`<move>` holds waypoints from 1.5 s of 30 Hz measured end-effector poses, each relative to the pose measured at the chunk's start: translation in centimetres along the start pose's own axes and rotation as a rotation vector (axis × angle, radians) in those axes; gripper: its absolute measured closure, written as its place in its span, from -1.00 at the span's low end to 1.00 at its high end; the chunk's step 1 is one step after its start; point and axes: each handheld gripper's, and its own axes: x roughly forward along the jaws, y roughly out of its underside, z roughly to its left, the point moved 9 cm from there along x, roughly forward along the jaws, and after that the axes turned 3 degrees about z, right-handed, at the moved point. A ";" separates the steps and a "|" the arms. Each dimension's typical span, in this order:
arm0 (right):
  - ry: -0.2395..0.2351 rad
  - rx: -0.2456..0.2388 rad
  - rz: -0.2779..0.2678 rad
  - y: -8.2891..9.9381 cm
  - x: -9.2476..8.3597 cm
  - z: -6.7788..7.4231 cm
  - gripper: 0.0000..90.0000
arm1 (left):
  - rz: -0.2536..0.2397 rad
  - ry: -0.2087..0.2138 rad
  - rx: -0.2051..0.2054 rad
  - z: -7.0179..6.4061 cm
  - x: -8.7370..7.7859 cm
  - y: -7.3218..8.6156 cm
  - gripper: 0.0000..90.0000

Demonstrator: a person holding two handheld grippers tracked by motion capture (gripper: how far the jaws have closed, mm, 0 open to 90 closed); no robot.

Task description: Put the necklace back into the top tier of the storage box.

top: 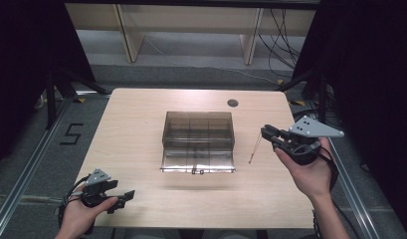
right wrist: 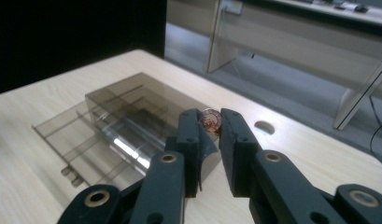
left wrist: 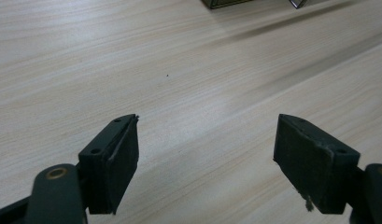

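I've got the right hand-held gripper [top: 265,132] raised over the right part of the surface [top: 131,129], jaws nearly together and clamped on a thin stick [top: 254,148]. In the high view the stick hangs down and slightly left from the jaw tips, red-tipped at the lower end, which looks just above the wood, though I can't tell if it touches. In the right gripper view a small round coppery end [right wrist: 211,120] sits pinched between the jaw tips; probably the top of that stick, too small to be sure. My right hand [top: 310,174] wraps the gripper body, grey plate [top: 314,127] on top.

Box [top: 198,142] is just left of the right gripper's tips, smoky clear plastic with inner dividers, lid [top: 197,162] folded open flat on the surface on the near side. In the right gripper view the box [right wrist: 132,121] lies beyond and left of the jaws, apart from them. A round hole [top: 233,103] in the surface is beyond the right gripper, toward the far edge; in the right gripper view the hole [right wrist: 264,126] is just right of the jaw tips.

Left hand-held gripper [top: 122,197] sits low near the front left corner, jaws wide apart, nothing between them. In the left gripper view its gripper [left wrist: 206,140] has bare wood between the pads, with a corner of the box [left wrist: 226,3] far ahead at the top edge. Left hand [top: 84,211] holds it, cable [top: 66,199] trailing off left. The two grippers are well apart.
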 end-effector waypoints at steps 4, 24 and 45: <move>-0.015 0.021 0.000 -0.1 0.0 0.2 0.76 | 0.001 0.000 0.001 0.0 0.0 0.0 -0.51; -0.020 0.031 -0.053 -1.7 0.0 0.5 0.76 | -0.011 0.016 0.004 0.0 0.0 -0.1 -0.51; -0.028 0.009 -0.071 -2.8 0.6 1.1 0.76 | -0.014 0.013 0.003 0.0 0.0 -0.1 -0.51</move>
